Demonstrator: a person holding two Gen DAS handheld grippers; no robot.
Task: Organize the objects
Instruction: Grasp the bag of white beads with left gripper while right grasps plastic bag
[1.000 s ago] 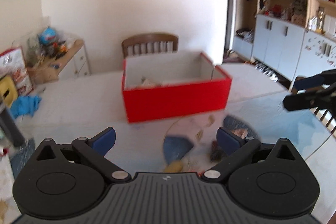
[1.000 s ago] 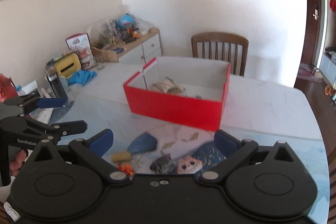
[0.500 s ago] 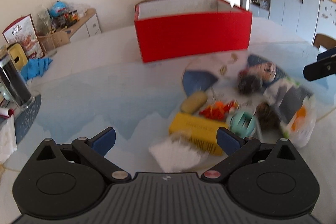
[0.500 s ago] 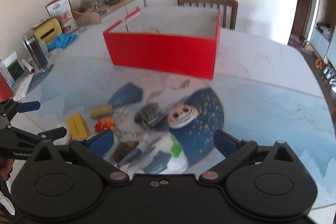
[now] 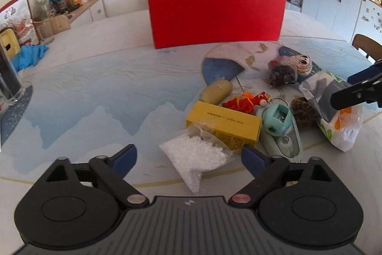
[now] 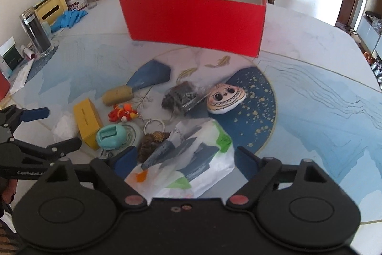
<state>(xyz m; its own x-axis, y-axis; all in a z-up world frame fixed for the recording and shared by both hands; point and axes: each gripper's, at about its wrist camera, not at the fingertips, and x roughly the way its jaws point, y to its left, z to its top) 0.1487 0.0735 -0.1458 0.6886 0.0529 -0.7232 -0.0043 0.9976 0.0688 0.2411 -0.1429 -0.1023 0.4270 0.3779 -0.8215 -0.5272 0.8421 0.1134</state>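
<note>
1. Landmark: the red box stands open-topped on the table. All loose items lie in a cluster on the near side of the red box, none touching it.
2. Left gripper: fingers spread wide, holding nothing. It hovers over the clear bag of white granules, which lies at the edge of the cluster farthest from the red box and overlaps the yellow carton.
3. Right gripper: fingers spread wide, holding nothing. It hovers over the printed plastic bag, also on the far edge from the red box.
4. Risk, thin film: closing on the bag of granules probably catches only loose plastic, so the contents may sag and slip out of the grip.
5. Risk, crowding: the mint sharpener, the red-orange keychain figure and the brown pine cone sit tightly packed. A descending finger could drag a neighbour along.
6. Risk, collision: both grippers work the same cluster, near each other, and could strike.
</note>
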